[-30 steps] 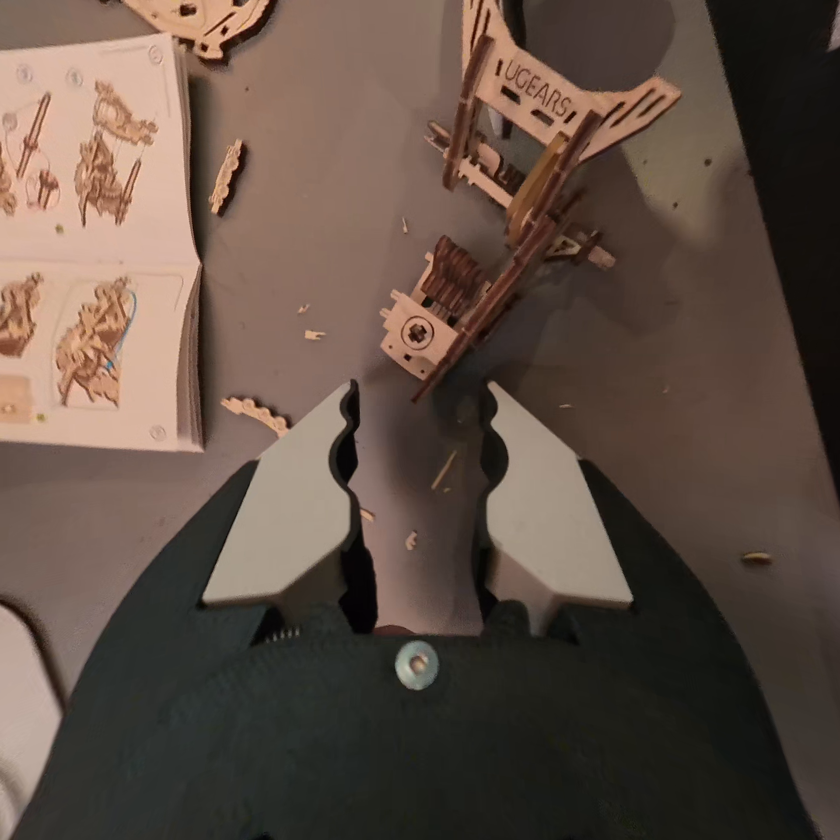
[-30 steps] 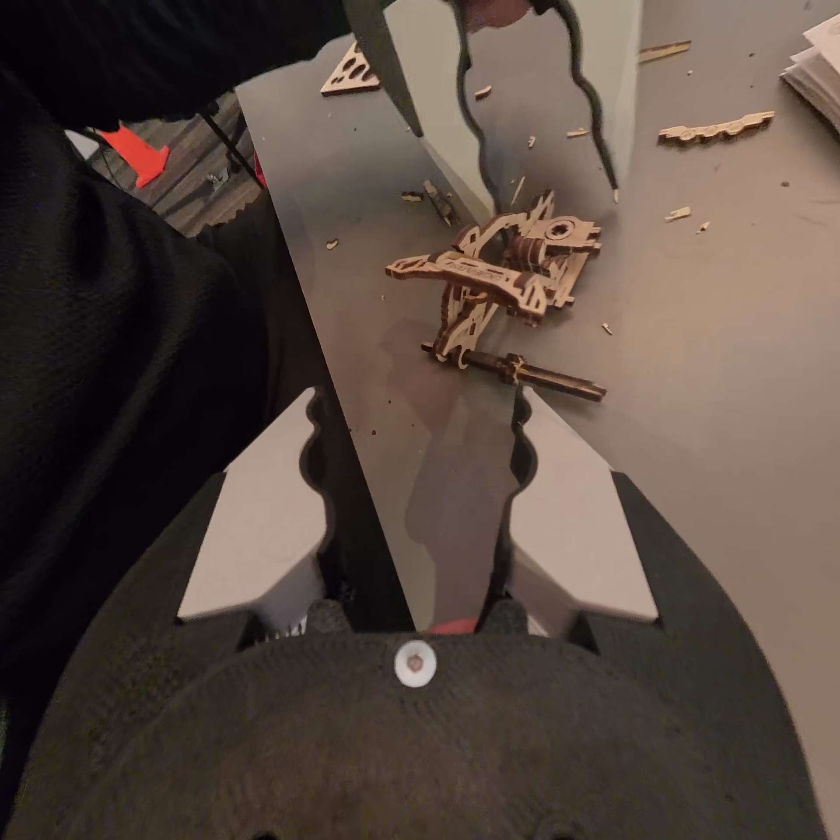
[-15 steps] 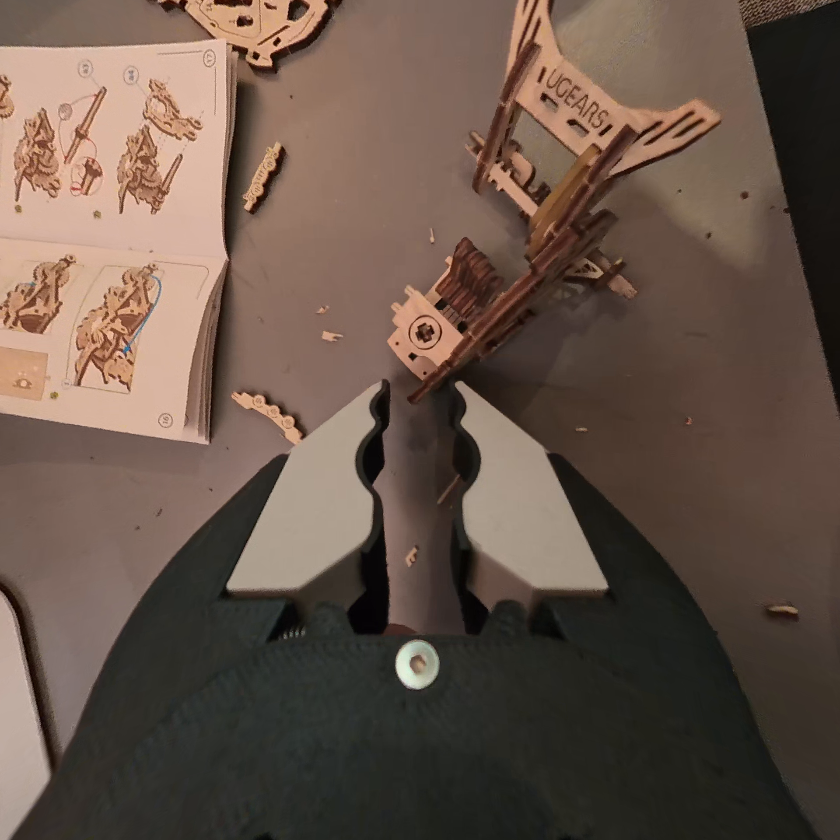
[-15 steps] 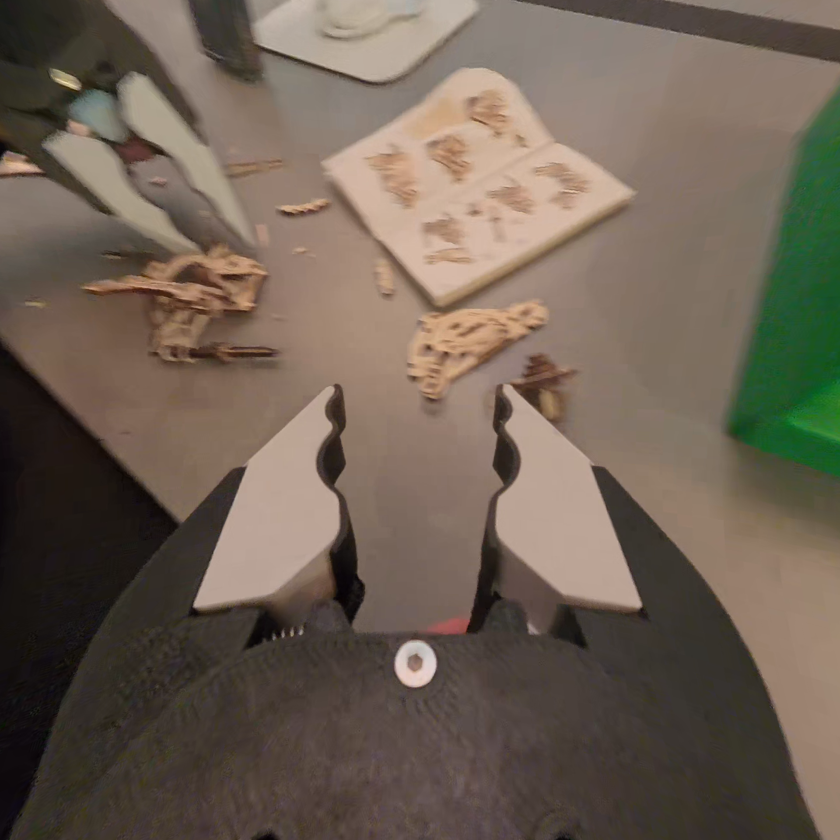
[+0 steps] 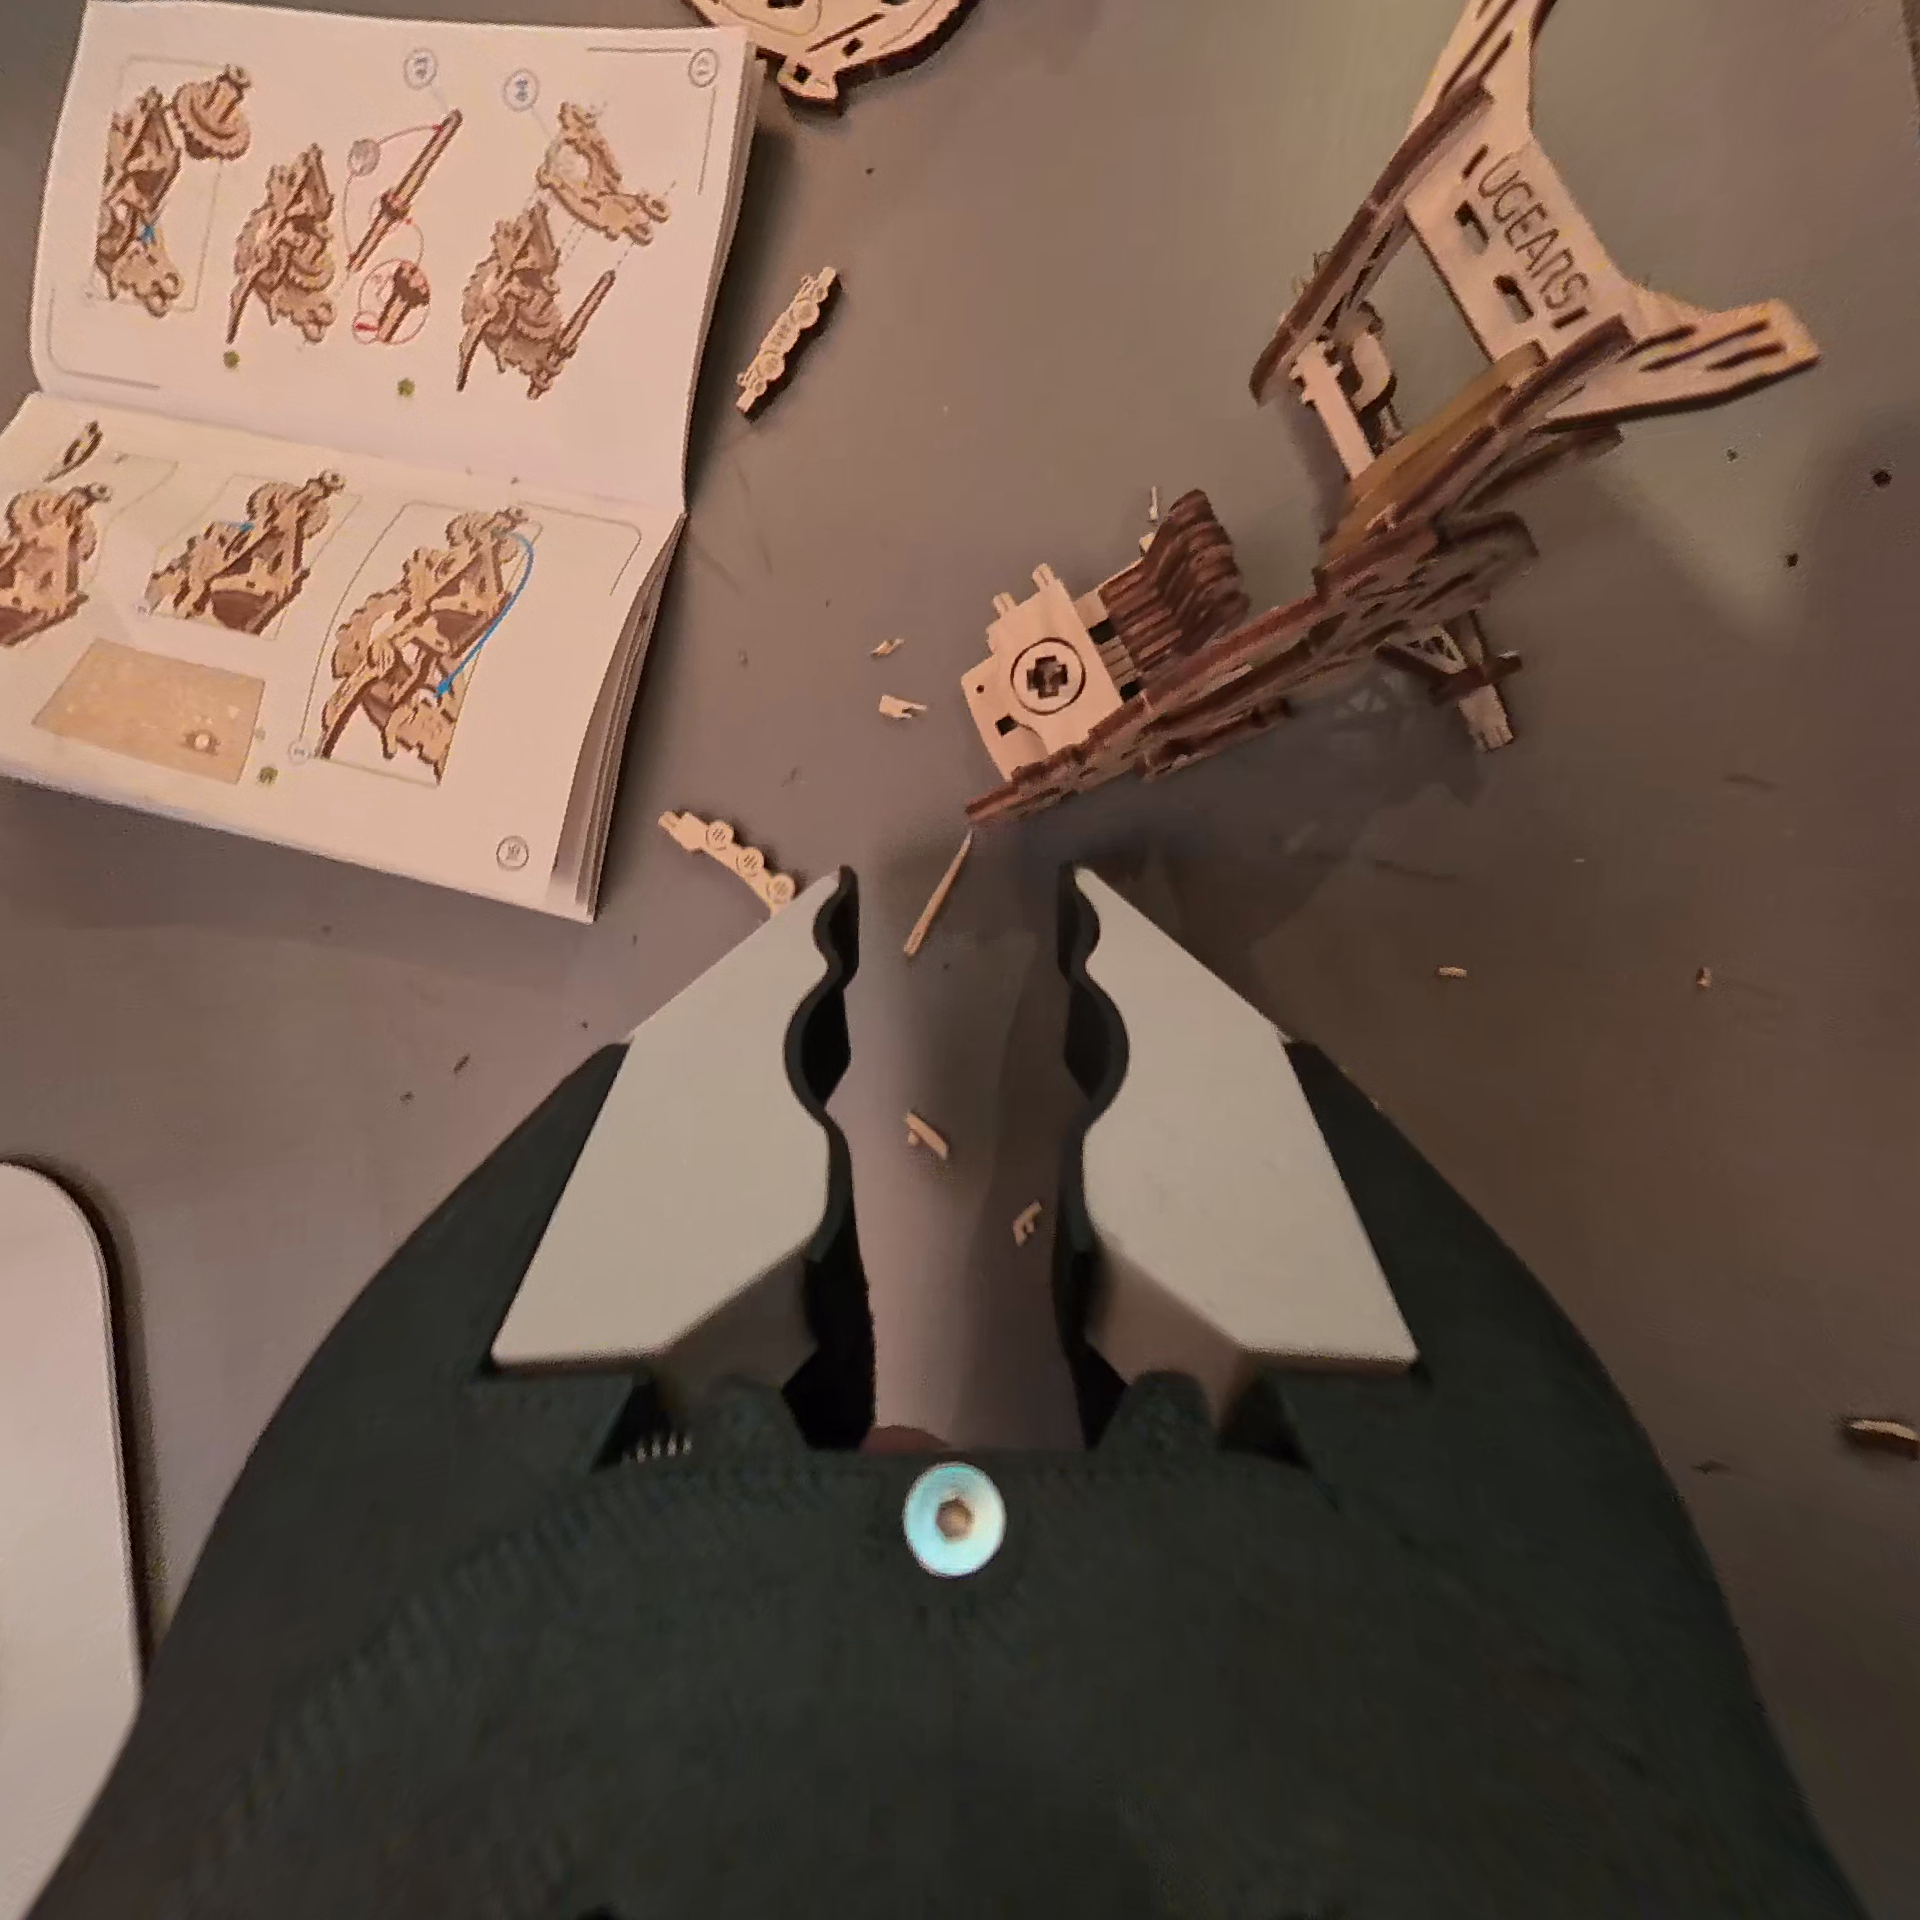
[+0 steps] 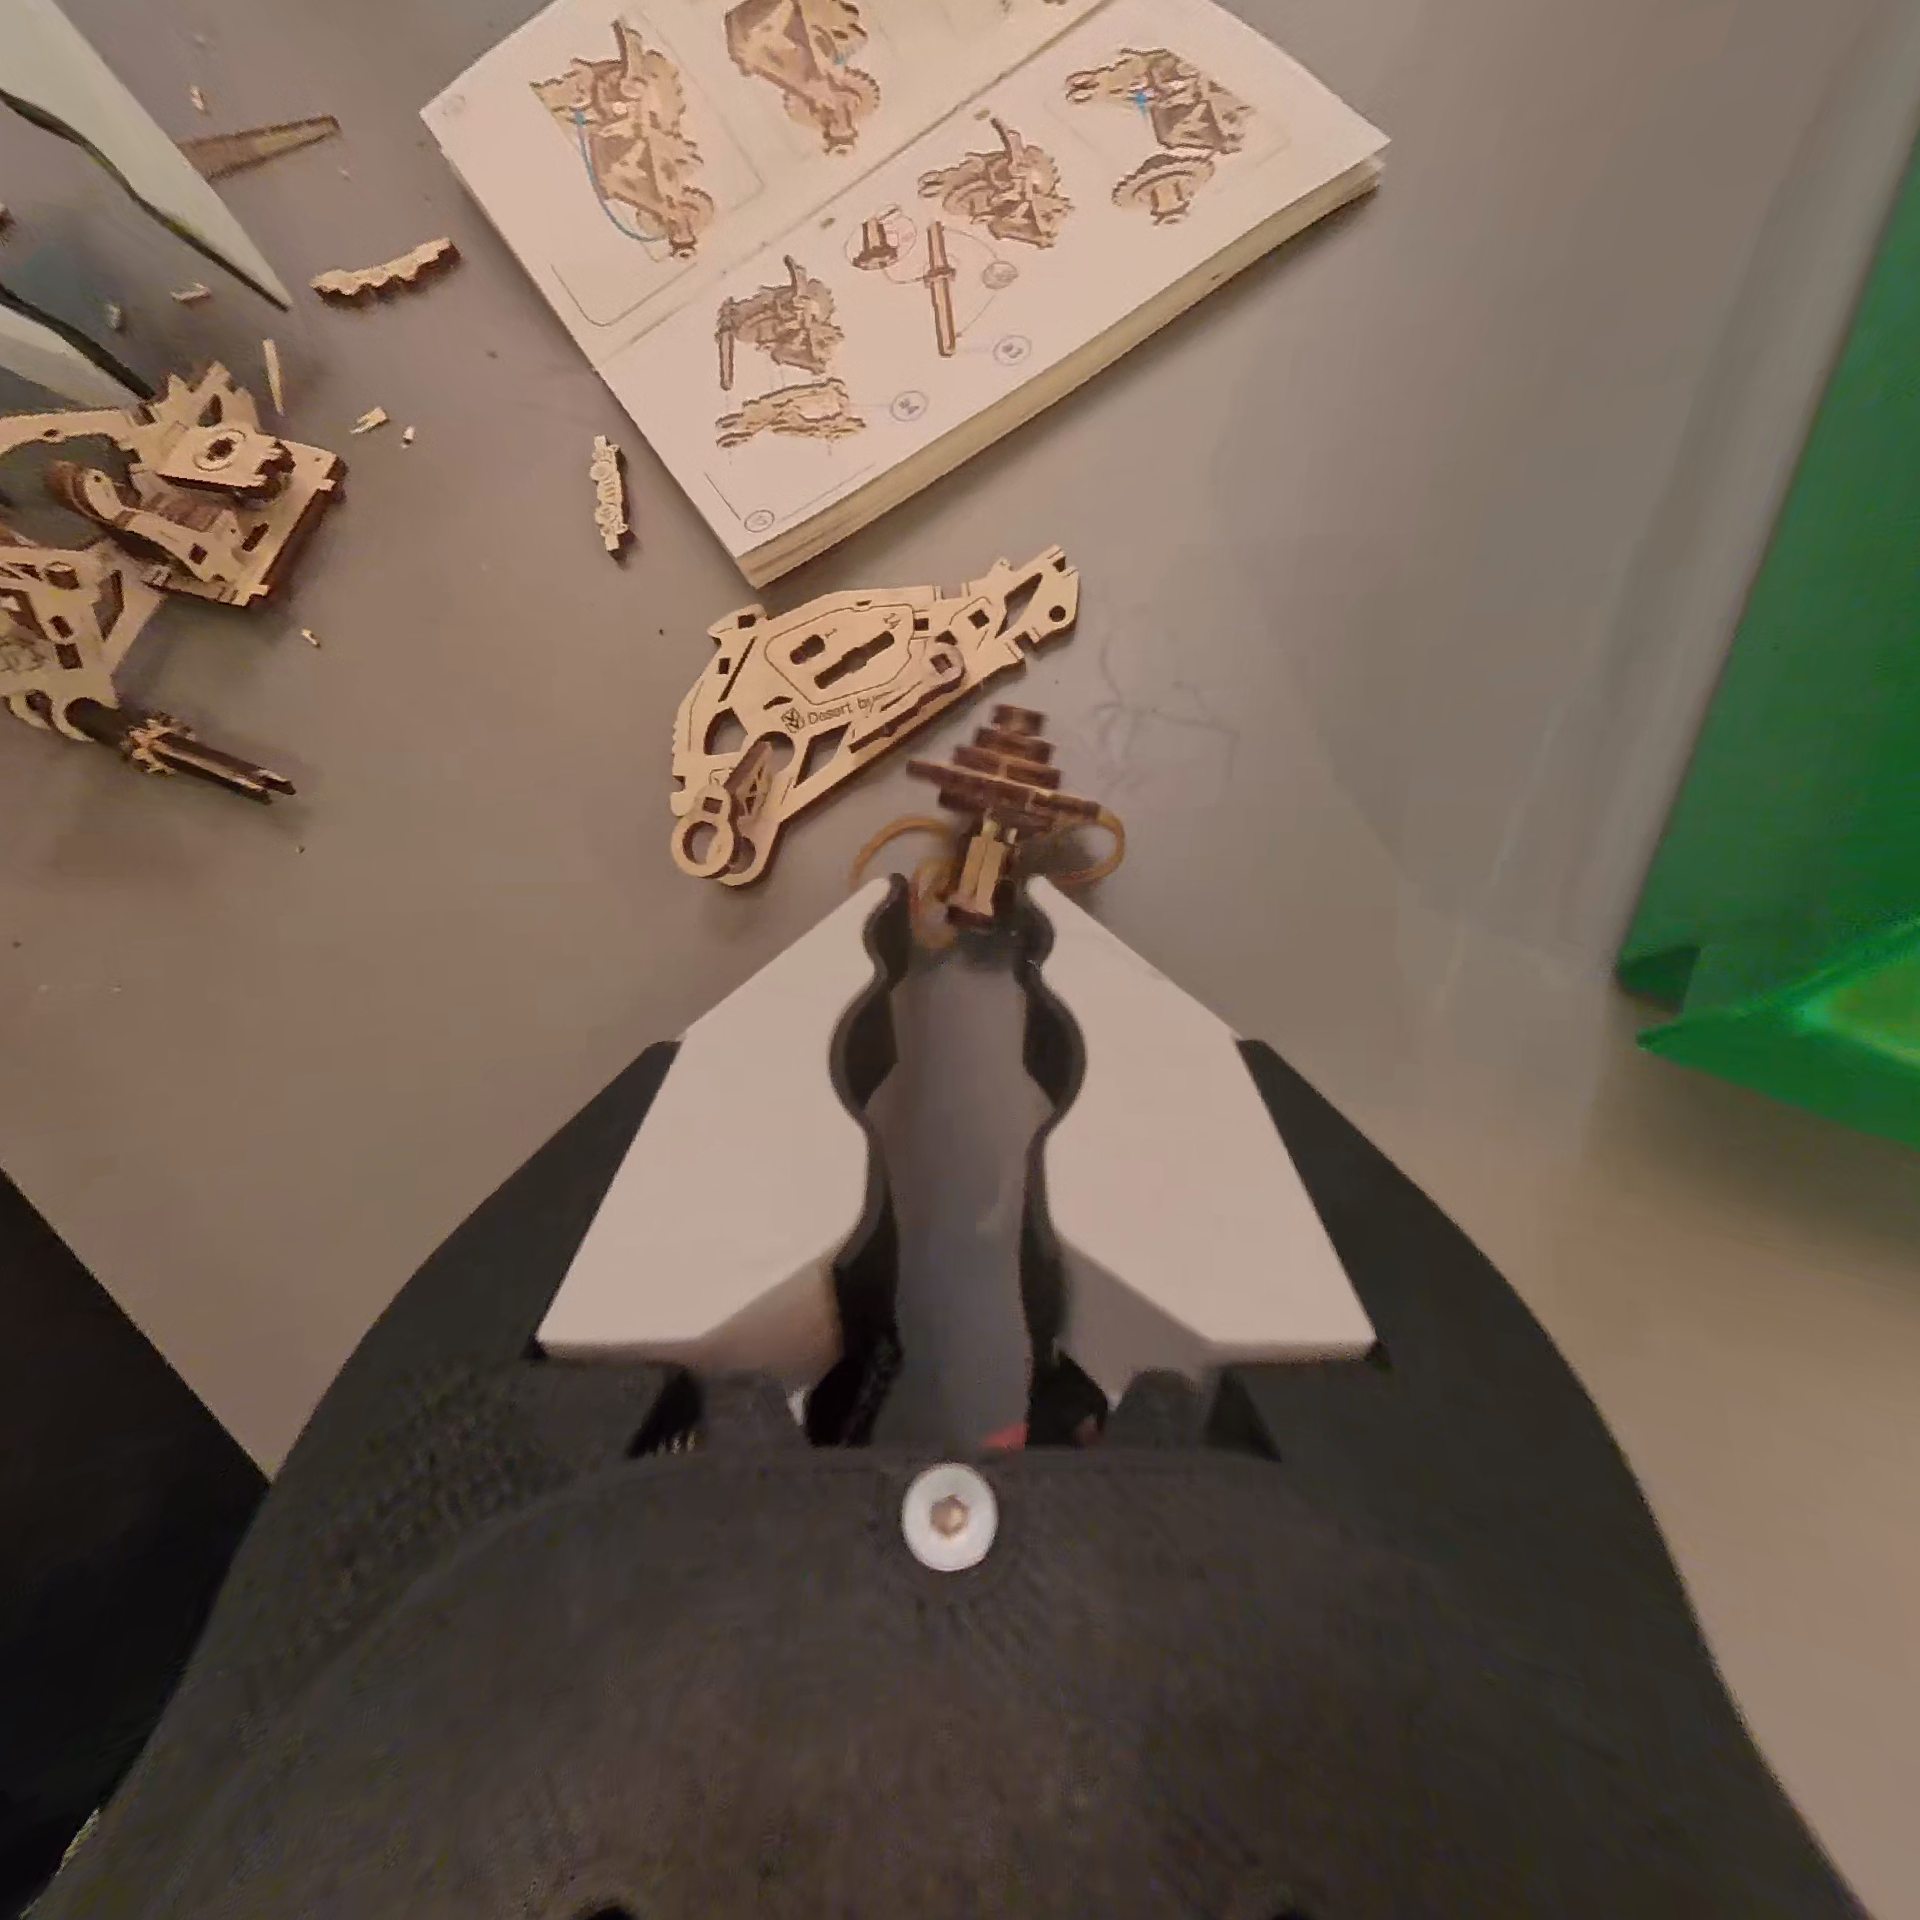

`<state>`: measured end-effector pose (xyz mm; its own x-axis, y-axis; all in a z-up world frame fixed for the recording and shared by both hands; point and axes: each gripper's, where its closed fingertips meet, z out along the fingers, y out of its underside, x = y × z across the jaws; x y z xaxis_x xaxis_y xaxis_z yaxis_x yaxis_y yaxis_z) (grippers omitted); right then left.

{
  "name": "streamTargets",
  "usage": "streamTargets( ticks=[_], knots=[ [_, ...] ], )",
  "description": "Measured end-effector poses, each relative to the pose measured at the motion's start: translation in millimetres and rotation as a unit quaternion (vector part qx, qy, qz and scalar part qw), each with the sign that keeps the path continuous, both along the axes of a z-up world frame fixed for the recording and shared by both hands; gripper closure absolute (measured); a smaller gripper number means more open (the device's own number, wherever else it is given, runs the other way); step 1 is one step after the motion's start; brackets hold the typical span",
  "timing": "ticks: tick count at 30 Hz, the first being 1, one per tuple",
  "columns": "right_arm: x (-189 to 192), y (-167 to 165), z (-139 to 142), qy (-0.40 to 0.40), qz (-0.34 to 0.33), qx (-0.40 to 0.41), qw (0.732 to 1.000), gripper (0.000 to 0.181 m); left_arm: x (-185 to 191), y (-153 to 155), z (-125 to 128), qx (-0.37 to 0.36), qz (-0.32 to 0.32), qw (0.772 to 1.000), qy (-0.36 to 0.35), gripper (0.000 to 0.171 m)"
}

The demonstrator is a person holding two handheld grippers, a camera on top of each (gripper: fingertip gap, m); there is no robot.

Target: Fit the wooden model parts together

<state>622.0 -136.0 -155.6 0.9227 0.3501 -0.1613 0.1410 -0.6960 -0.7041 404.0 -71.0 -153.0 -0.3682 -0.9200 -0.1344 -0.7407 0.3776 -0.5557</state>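
Note:
The part-built wooden model lies on the grey table ahead and to the right of my left gripper, which is open, empty and a short way off its near end. The model also shows at the left edge of the right wrist view, with the left gripper's fingers above it. My right gripper has its jaws narrowed around the stem of a small dark layered wooden part with a rubber band, which rests on the table. A flat wooden side plate lies just to its left.
An open instruction booklet lies beyond the parts. Small wooden strips and splinters are scattered about. A green box stands at the right. A white tray is at the left. The table edge runs close on the lower left. Across from one pair of fingers to the other is roughly 25 cm. Measured from the fingertips, the flat wooden side plate is 4 cm or so from the right gripper and 20 cm from the left.
My right gripper swung away from the model to the small layered part and narrowed its jaws around it. My left gripper drew back from the model and opened wider.

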Motion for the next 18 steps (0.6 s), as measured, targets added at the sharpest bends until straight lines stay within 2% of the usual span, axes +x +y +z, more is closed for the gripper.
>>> streamTargets(
  ticks=[6,10,14,18],
  knots=[
    [-28.5,-20.7,1.7,0.045,0.019,-0.017,0.999,0.17,-8.8,-1.2,9.3,-0.02,0.029,0.999,-0.021,0.135],
    [-51.1,-40.7,6.2,0.072,0.035,-0.035,0.996,0.15,-12.8,-7.8,7.1,-0.027,0.031,0.999,-0.019,0.134],
    [-43.0,-51.5,17.9,0.039,0.042,-0.037,0.998,0.144,-13.3,-12.7,6.3,-0.041,0.04,0.998,-0.025,0.132],
    [-27.5,-40.5,36.2,0.009,0.053,0.007,0.999,0.142,-12.0,-19.8,9.0,-0.063,0.052,0.996,-0.039,0.129]
  ],
)
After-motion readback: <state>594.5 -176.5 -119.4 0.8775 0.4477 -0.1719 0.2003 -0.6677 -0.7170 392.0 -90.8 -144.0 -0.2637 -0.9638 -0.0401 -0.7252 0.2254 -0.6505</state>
